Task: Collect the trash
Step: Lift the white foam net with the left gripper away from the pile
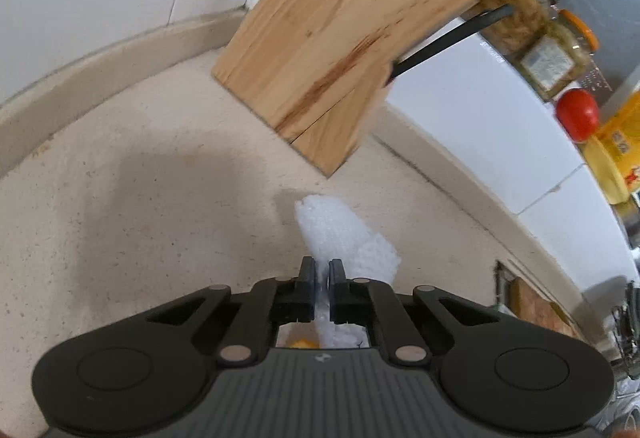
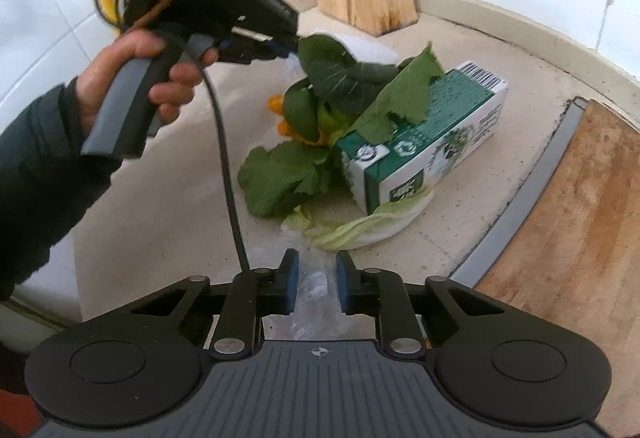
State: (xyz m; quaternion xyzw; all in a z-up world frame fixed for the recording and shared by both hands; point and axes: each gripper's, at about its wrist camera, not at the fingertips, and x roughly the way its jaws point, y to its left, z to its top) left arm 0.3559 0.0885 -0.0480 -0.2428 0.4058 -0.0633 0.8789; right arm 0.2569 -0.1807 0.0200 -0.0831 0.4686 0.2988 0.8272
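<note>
left gripper (image 1: 320, 274): clamped on white paper towel (image 1: 340, 234) | right gripper (image 2: 317, 278): jaws apart, crumpled clear plastic bag (image 2: 312, 286) between | greens (image 2: 320, 106), green carton (image 2: 424, 134) at 12 o'clock | towel light, soft, tears; pinch bunched edge

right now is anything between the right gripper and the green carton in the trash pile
Yes. Between the right gripper and the green carton lie clear plastic film, which sits between the jaws, and a pale cabbage leaf against the carton's near end.
</note>
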